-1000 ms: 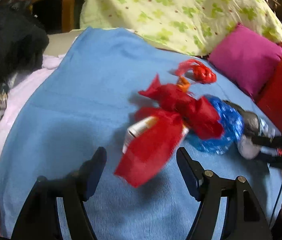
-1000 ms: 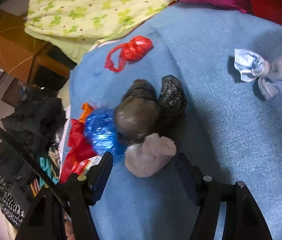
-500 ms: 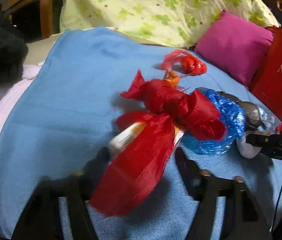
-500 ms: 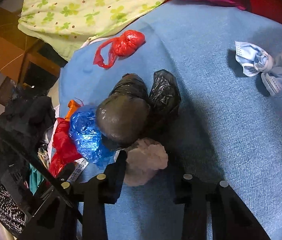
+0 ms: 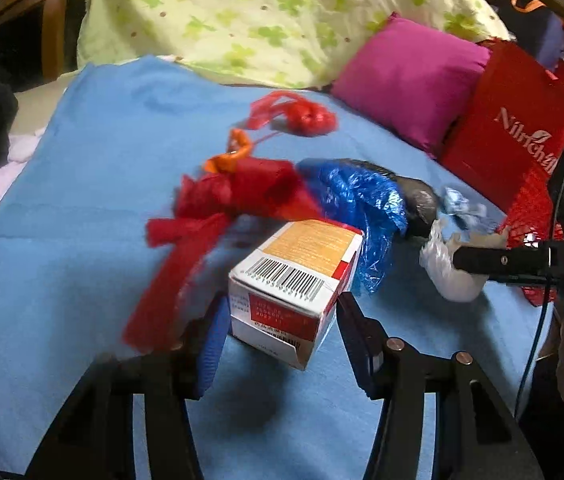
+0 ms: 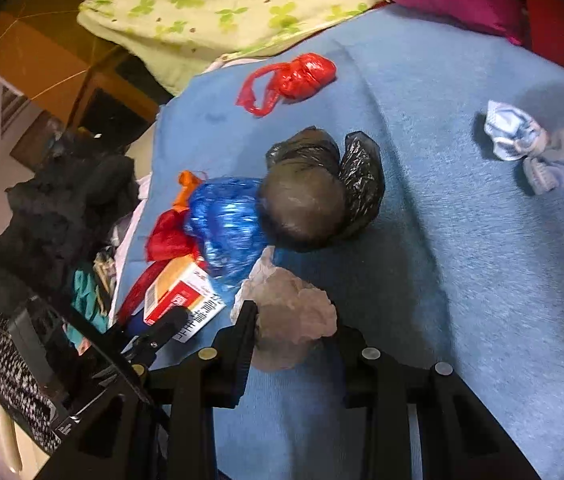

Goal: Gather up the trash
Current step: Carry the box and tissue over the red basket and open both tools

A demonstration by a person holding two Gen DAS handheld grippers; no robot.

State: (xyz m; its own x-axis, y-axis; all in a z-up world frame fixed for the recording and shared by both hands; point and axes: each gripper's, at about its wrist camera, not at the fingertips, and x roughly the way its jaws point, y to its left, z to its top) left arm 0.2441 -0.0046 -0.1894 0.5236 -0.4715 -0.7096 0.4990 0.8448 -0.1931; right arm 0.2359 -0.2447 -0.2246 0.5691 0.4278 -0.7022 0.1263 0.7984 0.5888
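Blue blanket (image 5: 81, 184) covers the bed, and the trash lies on it in a heap. The left gripper (image 5: 282, 320) has a small box (image 5: 298, 280) between its fingers, and its jaws are closing on the box. The right gripper (image 6: 294, 332) is closing too, squeezing a white wad (image 6: 294, 320). Beside them lie a red bag (image 5: 233, 200), a blue bag (image 6: 225, 220) and a black bag (image 6: 306, 196). A knotted red bag (image 6: 302, 76) sits apart, nearer the pillow (image 5: 273, 12).
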